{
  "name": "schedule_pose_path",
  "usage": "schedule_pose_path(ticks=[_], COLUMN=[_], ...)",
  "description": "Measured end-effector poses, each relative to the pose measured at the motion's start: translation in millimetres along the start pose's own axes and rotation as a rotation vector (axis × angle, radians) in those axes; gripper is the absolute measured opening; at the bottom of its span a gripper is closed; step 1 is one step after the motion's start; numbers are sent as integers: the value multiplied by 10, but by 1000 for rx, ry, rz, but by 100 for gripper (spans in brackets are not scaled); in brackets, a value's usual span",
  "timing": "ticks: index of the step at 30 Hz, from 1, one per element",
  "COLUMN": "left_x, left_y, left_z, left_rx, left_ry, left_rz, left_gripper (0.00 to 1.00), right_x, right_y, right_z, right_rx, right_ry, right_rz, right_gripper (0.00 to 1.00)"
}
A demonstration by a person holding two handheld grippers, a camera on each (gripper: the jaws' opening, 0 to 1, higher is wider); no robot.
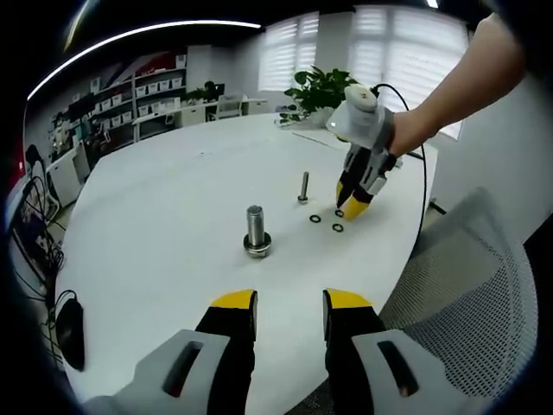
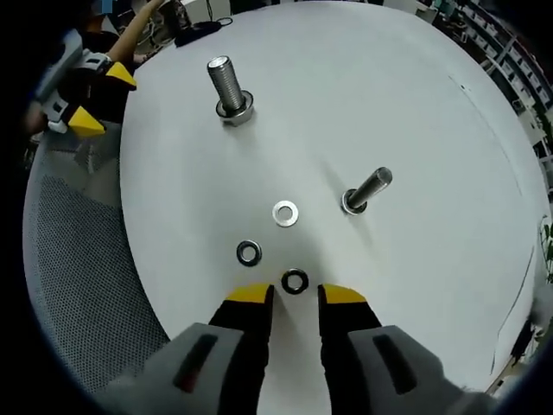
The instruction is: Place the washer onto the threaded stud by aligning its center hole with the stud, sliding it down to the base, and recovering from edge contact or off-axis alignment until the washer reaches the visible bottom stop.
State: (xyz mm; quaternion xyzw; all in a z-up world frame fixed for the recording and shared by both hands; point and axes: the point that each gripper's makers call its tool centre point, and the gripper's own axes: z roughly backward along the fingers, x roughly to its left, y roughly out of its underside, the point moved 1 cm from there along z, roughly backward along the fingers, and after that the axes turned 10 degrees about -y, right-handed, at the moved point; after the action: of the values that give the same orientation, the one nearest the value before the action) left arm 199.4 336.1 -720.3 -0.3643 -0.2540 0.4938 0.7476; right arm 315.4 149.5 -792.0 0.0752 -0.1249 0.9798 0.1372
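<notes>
- Our right gripper hangs part open, empty, over a dark washer.
- We should straddle it squarely before closing.
- Left gripper open, idle.

Left gripper view: low, farther back, facing across counter. Right gripper view: steep, close above. Shared: large stud.

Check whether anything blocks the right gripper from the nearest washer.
Nothing visible does. The dark washer lies flat on the white table just ahead of the right gripper, in line with the gap between its open jaws; the other two washers lie farther off.
</notes>
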Motion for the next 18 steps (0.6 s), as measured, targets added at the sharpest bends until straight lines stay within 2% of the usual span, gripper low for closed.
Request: schedule_pose_path(ticks=[4,11,18], left_x=[-6,-8,-11], left_y=[5,5,0], left_z=[-2,-4,-2], left_rx=[3,2,-2], left_ry=[-1,0,1], left_rz=[-5,-8,-13], left_gripper=[29,29,29], right_x=[-15,9,45], right_y=[2,-34,-64], right_z=[2,-12,-31], right_rx=[19,22,90], right_ry=[14,15,19], right_rz=[46,69,113], right_gripper=[20,20,17])
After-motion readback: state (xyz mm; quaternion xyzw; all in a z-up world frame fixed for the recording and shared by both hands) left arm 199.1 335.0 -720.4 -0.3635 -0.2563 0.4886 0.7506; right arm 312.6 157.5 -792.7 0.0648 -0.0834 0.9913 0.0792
